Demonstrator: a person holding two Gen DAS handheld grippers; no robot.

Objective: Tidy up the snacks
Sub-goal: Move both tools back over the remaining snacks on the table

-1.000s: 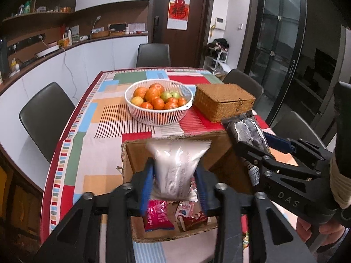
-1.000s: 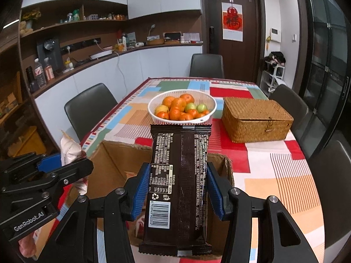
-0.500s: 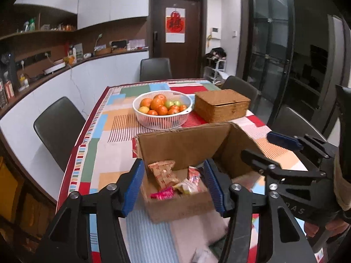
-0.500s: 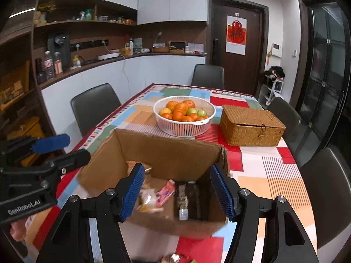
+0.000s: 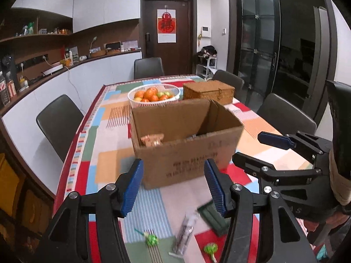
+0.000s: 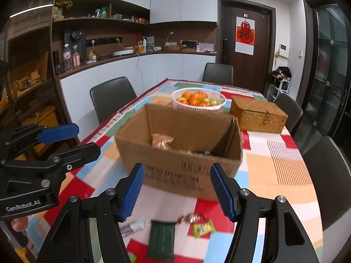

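Fruit basket (image 5: 154, 95) behind cardboard box (image 5: 186, 140)

**The room around you**

You face a dark wooden door (image 6: 245, 43) bearing a red hanging (image 6: 245, 35). White walls and upper cabinets (image 6: 182, 0) sit above brown open shelves (image 6: 98, 19) and a curved white counter (image 6: 131, 65). Dark chairs (image 6: 111, 96) ring the worktop (image 6: 283, 166) with its patchwork cloth. Black glass doors (image 5: 258, 50) stand to your right.
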